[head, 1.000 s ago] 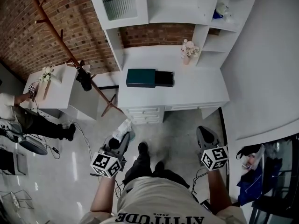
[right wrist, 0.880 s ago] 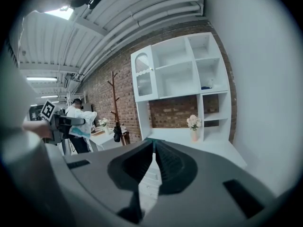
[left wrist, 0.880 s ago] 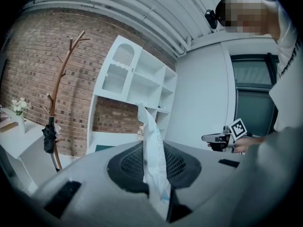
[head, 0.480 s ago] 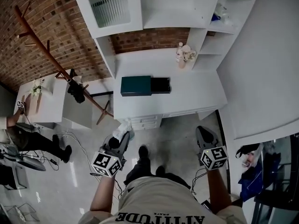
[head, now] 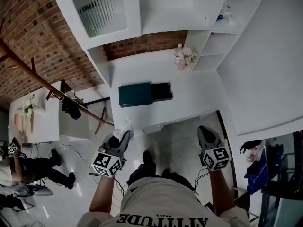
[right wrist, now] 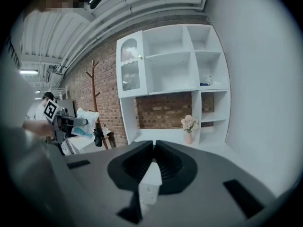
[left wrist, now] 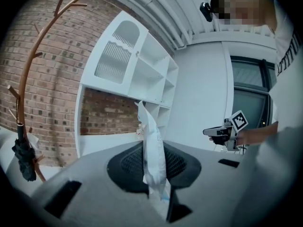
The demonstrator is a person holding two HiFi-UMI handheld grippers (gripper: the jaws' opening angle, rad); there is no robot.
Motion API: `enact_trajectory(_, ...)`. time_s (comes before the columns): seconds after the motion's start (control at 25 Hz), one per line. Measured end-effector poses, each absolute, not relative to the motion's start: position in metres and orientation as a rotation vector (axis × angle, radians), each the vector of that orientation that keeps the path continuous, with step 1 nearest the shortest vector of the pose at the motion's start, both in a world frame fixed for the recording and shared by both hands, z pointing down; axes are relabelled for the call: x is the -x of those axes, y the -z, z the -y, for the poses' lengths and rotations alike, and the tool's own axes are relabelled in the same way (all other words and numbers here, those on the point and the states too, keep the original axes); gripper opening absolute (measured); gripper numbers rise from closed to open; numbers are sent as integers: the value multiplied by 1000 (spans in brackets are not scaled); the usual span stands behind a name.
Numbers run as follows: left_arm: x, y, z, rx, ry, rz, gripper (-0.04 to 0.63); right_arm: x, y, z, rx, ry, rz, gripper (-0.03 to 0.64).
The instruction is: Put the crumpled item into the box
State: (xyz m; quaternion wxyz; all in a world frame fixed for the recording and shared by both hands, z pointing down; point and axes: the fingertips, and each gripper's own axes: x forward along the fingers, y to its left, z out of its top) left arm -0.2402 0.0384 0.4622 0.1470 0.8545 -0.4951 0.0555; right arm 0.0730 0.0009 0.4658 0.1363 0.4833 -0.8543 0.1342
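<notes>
The crumpled item (head: 126, 126) is a white plastic packet with a bit of blue print. My left gripper (head: 124, 135) is shut on it, and the packet sticks up from between the jaws (left wrist: 152, 148). The box (head: 135, 94) is dark teal with its black inner tray (head: 161, 91) slid out to the right. It lies on the white desk (head: 199, 98), ahead of both grippers. My right gripper (head: 204, 130) hangs at the right in front of the desk, jaws shut with nothing between them (right wrist: 152, 159). In the right gripper view the left gripper (right wrist: 71, 122) and packet (right wrist: 87, 118) show at left.
A small vase of flowers (head: 182, 58) stands at the desk's back right, under a white shelf unit (head: 180, 8). A wooden coat rack (head: 57, 91) leans at the left with a dark bag hanging on it. A small white table (head: 42, 119) and a seated person (head: 28, 171) are further left.
The desk and box have come nearer and lower in the head view as the person walks forward. Both grippers keep their places and grip; the packet stays in the left one.
</notes>
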Motion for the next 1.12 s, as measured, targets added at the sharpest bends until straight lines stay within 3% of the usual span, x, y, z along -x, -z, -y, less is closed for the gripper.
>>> enact_trajectory(0.44, 255, -468, 26, -2562, -187, 1267, 74, -43, -461, 29, -1486, -380, 2410, 37)
enact_trajectory(1.12, 216, -478, 78, -2585, -252, 1227, 74, -64, -482, 72, -1487, -443, 2417, 37)
